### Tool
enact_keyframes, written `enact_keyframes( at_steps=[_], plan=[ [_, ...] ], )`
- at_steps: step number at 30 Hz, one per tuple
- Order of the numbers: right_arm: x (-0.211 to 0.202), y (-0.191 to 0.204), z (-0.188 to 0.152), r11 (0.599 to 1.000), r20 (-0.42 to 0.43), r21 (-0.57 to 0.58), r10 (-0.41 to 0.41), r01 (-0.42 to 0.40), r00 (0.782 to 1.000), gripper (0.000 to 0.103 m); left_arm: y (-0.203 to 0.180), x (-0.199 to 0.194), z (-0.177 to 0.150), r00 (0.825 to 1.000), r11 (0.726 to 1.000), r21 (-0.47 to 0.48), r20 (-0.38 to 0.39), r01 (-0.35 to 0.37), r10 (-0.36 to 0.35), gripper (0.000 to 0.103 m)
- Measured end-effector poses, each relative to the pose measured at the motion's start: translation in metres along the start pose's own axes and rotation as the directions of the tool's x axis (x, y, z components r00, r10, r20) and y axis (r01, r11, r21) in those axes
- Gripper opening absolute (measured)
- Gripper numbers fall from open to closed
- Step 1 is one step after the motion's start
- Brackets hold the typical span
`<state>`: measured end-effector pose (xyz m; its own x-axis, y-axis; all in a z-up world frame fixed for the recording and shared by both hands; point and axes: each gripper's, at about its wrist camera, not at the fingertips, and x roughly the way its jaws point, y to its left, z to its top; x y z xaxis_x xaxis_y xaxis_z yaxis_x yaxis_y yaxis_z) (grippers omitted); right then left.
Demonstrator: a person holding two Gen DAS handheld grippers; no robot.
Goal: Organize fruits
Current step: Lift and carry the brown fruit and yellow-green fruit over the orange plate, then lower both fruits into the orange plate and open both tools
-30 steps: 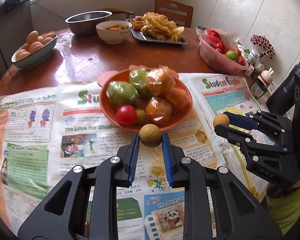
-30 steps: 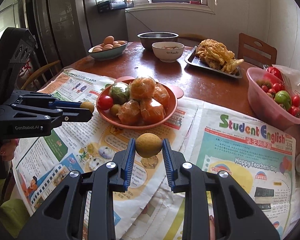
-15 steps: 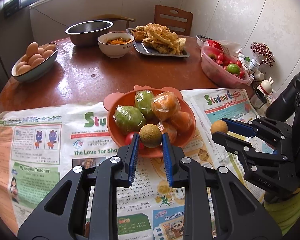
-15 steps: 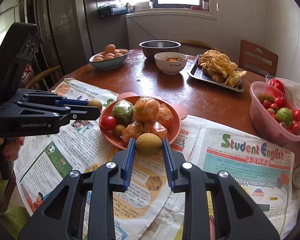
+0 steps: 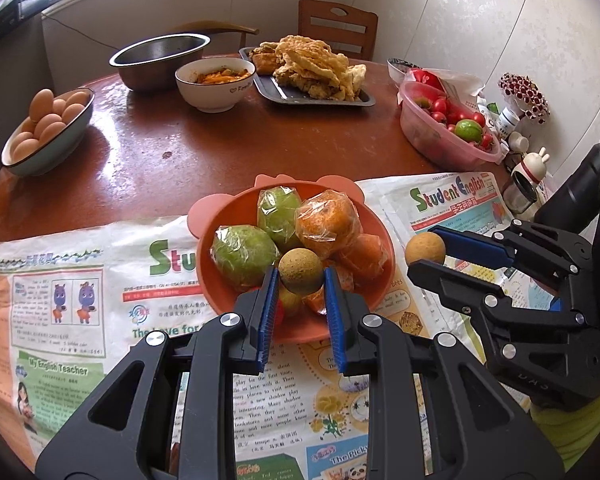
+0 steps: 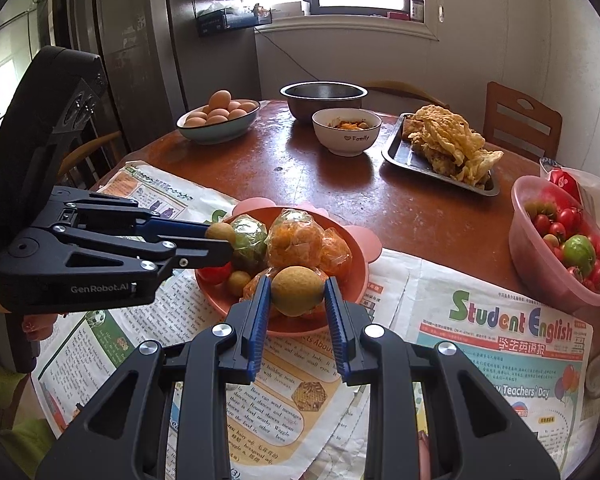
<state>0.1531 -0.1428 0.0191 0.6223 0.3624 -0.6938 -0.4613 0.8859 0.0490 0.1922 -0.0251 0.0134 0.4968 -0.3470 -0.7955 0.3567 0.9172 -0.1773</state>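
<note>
An orange bowl (image 5: 216,280) (image 6: 356,280) on newspaper holds plastic-wrapped oranges (image 5: 327,220), wrapped green fruits (image 5: 244,252), a small red tomato (image 6: 214,274) and a small tan fruit (image 6: 238,283). My left gripper (image 5: 301,280) is shut on a small round tan fruit (image 5: 301,271), held over the bowl's near side. My right gripper (image 6: 297,292) is shut on a second, like tan fruit (image 6: 297,291), at the bowl's near rim. In the left wrist view the right gripper (image 5: 426,258) shows at the bowl's right edge with its fruit (image 5: 425,249). The right wrist view shows the left gripper (image 6: 220,240) over the bowl's left side.
On the round brown table stand a bowl of eggs (image 5: 46,132), a steel bowl (image 5: 160,58), a white food bowl (image 5: 215,84), a tray of fried food (image 5: 312,70) and a pink tub of tomatoes (image 5: 446,128). Small jars (image 5: 524,168) sit at the right edge. A wooden chair (image 5: 338,26) stands behind.
Both grippers, each still shut on its tan fruit, have moved forward from over the newspaper to the orange bowl. The bowl's fruits have not moved.
</note>
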Motion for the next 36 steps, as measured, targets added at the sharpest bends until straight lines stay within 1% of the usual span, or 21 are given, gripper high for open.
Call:
enact_keyframes(
  at_steps=[8,22,30,36],
  plan=[
    [0.005,-0.001,0.002,1.000,-0.003,0.002,0.000,0.000,1.000,0.027,0.003,0.011,0.000,1.000,1.000,-0.009,-0.018,0.007,-0.007,0.016],
    [0.016,-0.005,-0.008,1.000,-0.024,0.026,0.010,-0.009,1.000,0.027,0.003,0.027,-0.002,0.999,1.000,-0.002,-0.042,0.012,-0.013,0.016],
    [0.030,-0.001,-0.014,0.999,-0.051,0.027,0.022,-0.021,0.998,0.027,0.003,0.032,-0.002,0.999,1.000,-0.002,-0.046,0.017,-0.017,0.016],
    [0.035,0.002,-0.015,0.999,-0.055,0.020,0.029,-0.028,0.998,0.027,0.003,0.032,-0.002,0.999,1.000,-0.004,-0.047,0.019,-0.020,0.016]
  ],
)
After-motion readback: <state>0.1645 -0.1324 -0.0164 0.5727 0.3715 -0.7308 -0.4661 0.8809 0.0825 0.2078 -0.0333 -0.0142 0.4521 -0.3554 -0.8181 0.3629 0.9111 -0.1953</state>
